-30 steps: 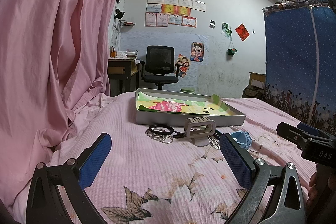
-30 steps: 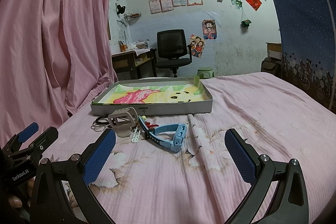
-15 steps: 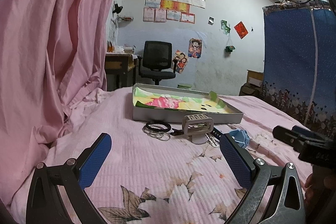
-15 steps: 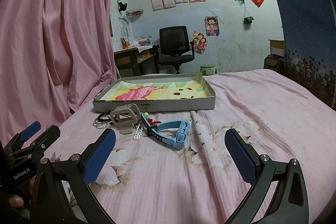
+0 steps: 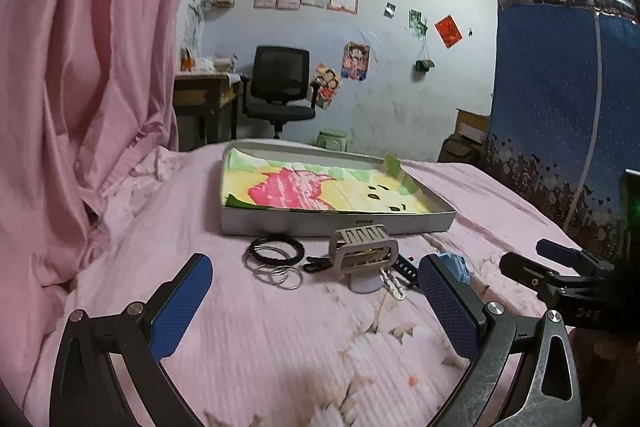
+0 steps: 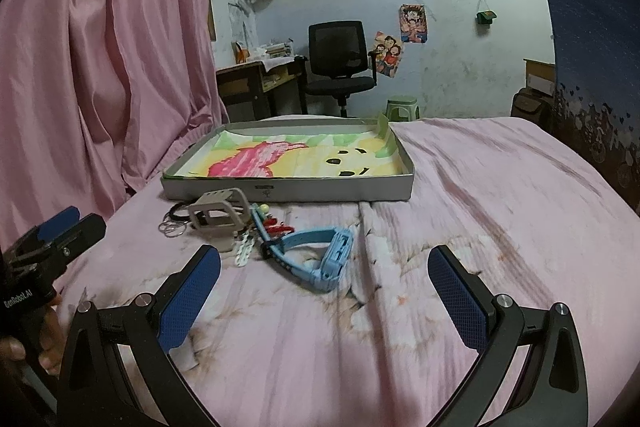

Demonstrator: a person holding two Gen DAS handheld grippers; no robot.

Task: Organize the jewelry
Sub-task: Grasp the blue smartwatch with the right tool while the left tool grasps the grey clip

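Note:
A heap of jewelry lies on the pink bedsheet in front of a grey tray (image 5: pixel 340 223) (image 6: pixel 288 190) lined with a cartoon picture. It holds black and silver rings (image 5: pixel 276 251) (image 6: pixel 174 225), a grey watch (image 5: pixel 363 251) (image 6: pixel 218 214), a white hair clip (image 6: pixel 245 246), a red trinket (image 6: pixel 276 227) and a blue watch (image 6: pixel 320 254) (image 5: pixel 454 263). My left gripper (image 5: pixel 314 301) is open and empty, just short of the rings and grey watch. My right gripper (image 6: pixel 324 293) is open and empty, just short of the blue watch.
A pink curtain (image 5: pixel 80 99) hangs along the left of the bed. A blue wardrobe cover (image 5: pixel 560 99) stands on the right. A black office chair (image 6: pixel 340 63) and desk (image 6: pixel 256 83) stand beyond the bed's far edge.
Both grippers have moved forward toward the jewelry heap, which now looks larger and nearer. Both stay open and empty.

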